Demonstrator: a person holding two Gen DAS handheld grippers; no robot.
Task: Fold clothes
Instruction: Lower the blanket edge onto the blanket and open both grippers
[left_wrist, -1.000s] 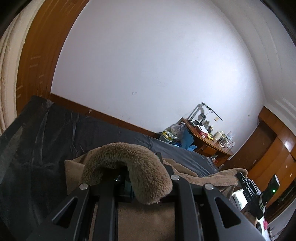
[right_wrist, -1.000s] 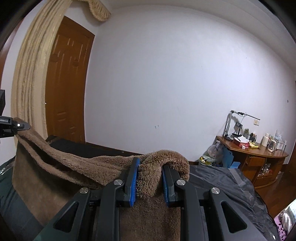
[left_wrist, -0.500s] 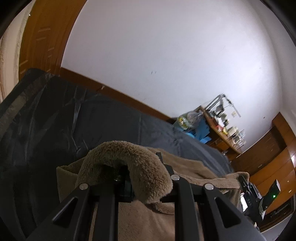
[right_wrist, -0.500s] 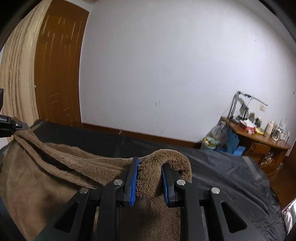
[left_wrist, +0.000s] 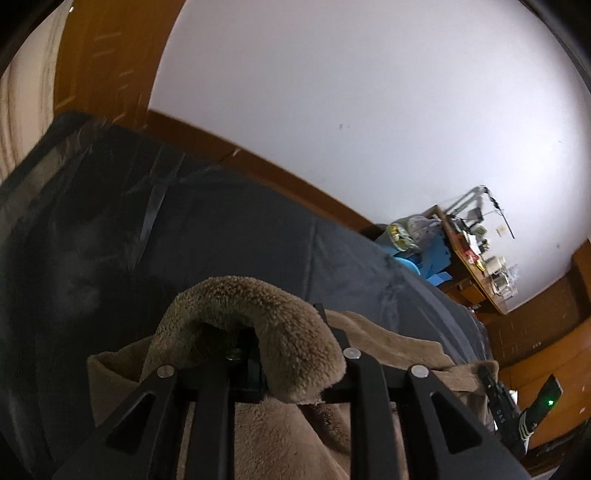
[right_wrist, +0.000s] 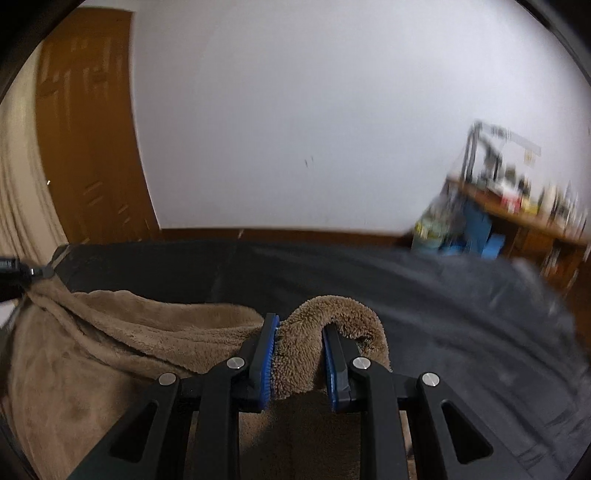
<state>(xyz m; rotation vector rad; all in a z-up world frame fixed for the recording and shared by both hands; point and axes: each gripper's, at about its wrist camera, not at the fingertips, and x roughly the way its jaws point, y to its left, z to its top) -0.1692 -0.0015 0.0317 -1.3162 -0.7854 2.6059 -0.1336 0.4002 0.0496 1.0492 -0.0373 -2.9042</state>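
A brown fleece garment (left_wrist: 280, 435) hangs between both grippers over a dark grey bed (left_wrist: 229, 236). My left gripper (left_wrist: 280, 354) is shut on a folded corner of the fleece, which curls over and hides the fingertips. In the right wrist view the right gripper (right_wrist: 299, 354) is shut on another fold of the fleece garment (right_wrist: 110, 354), pinched between blue pads (right_wrist: 267, 347). The cloth stretches left to the other gripper's tip (right_wrist: 18, 273). The right gripper's tip (left_wrist: 498, 398) shows at the lower right of the left wrist view.
The dark grey bed (right_wrist: 443, 314) spreads below and ahead of both grippers. A wooden desk (right_wrist: 517, 218) with clutter and blue items stands at the right against the white wall. A brown door (right_wrist: 88, 147) and beige curtain (right_wrist: 18, 192) are at the left.
Both grippers have tilted down and moved forward over the bed with the fleece still held; more of the dark bed surface fills the views, and the right view is motion-blurred.
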